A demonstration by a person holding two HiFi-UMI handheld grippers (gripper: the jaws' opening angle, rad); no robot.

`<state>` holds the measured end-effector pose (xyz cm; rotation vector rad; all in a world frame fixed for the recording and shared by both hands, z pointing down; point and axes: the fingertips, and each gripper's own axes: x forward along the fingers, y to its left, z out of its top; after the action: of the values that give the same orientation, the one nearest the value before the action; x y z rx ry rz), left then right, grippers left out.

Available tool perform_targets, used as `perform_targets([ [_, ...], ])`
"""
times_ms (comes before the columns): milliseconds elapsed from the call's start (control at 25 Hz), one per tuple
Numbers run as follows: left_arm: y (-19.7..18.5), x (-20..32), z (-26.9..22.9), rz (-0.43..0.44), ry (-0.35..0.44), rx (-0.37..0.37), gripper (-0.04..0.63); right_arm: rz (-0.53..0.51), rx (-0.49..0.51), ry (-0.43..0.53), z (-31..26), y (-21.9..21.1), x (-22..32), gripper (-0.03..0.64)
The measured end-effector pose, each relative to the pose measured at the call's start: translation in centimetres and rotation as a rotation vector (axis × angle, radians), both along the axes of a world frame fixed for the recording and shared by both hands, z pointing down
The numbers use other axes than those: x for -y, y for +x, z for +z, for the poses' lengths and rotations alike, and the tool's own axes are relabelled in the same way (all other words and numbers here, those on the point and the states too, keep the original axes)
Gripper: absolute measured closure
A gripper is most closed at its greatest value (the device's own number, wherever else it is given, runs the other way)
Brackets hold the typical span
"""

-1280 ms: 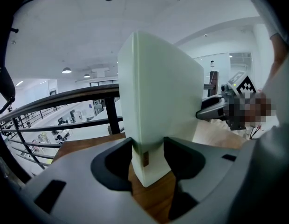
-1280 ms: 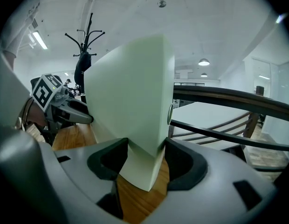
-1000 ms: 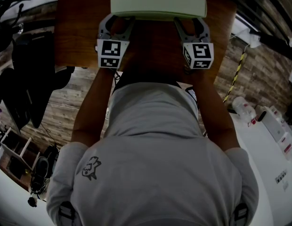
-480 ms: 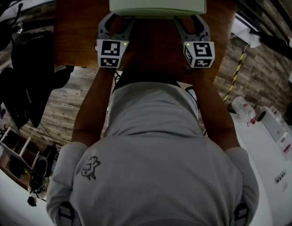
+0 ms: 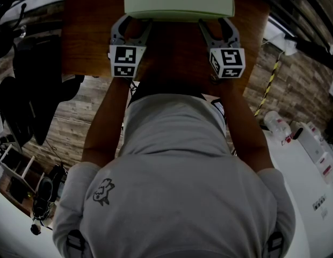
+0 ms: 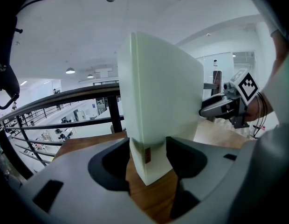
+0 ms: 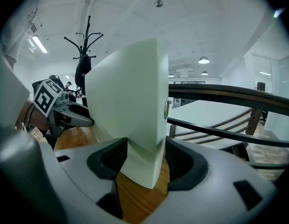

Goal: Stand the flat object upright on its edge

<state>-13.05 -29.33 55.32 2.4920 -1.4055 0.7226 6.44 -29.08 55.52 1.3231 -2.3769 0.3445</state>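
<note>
The flat pale green object [image 5: 179,3] stands upright on its long edge at the far side of the wooden table [image 5: 172,52]. My left gripper [image 5: 131,21] straddles its left end and my right gripper [image 5: 216,21] its right end. In the left gripper view the slab [image 6: 163,101] rises between the jaws of the left gripper [image 6: 148,153], which are opening, the pads just off its faces. In the right gripper view the slab [image 7: 130,101] stands the same way inside the right gripper [image 7: 145,155], pads close beside it. Each gripper shows in the other's view.
The table's far edge runs just beyond the slab, with a dark railing [image 6: 65,97] behind it. A coat rack [image 7: 84,55] stands off to one side. Dark clothing [image 5: 32,101] hangs at the left and a white counter [image 5: 301,160] with bottles lies at the right.
The slab has stayed upright in place. The fingers of both grippers have spread slightly wider around its ends.
</note>
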Motion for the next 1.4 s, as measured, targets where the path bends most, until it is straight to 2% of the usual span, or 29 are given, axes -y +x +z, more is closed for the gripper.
perform_targets([
  [880,-0.1,-1.4,-1.2,-0.031,0.027,0.0,0.341,-0.004,0.005,0.036,-1.6,1.0,-1.0,0.374],
  [1400,-0.9,-3.4,-3.7,-0.073,0.077,0.002,0.341,-0.015,0.004,0.068,-3.6,2.4,-3.3,0.376],
])
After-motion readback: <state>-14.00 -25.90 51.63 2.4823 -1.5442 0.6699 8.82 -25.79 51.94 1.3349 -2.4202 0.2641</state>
